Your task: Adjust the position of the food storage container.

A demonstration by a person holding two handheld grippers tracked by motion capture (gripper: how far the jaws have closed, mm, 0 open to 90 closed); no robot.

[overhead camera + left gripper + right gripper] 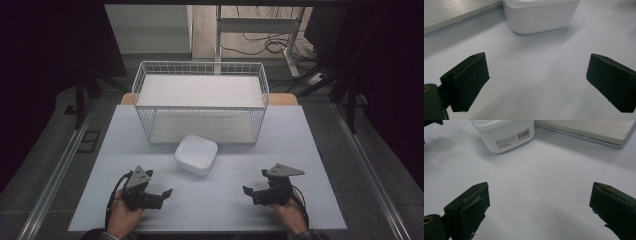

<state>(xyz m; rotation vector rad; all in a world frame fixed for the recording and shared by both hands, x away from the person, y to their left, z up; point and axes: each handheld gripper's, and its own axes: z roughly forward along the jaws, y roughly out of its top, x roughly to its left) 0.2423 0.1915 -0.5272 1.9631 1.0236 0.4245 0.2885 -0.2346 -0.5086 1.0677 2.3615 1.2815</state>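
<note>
Both grippers, left gripper (167, 192) and right gripper (246, 190), sit wide open and empty on the table (210, 200). The smooth white plastic container (196, 154) between them could slip or tip if pinched unevenly.

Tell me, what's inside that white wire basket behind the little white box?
The wire basket holds a white shelf board near its top and a pale floor below, nothing else visible. The white box covers a small stretch of its lower front.

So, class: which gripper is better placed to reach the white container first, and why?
Probably the left gripper: it sits slightly nearer the white container, and its open fingers point toward it. The right gripper is also open, a little farther off.
</note>
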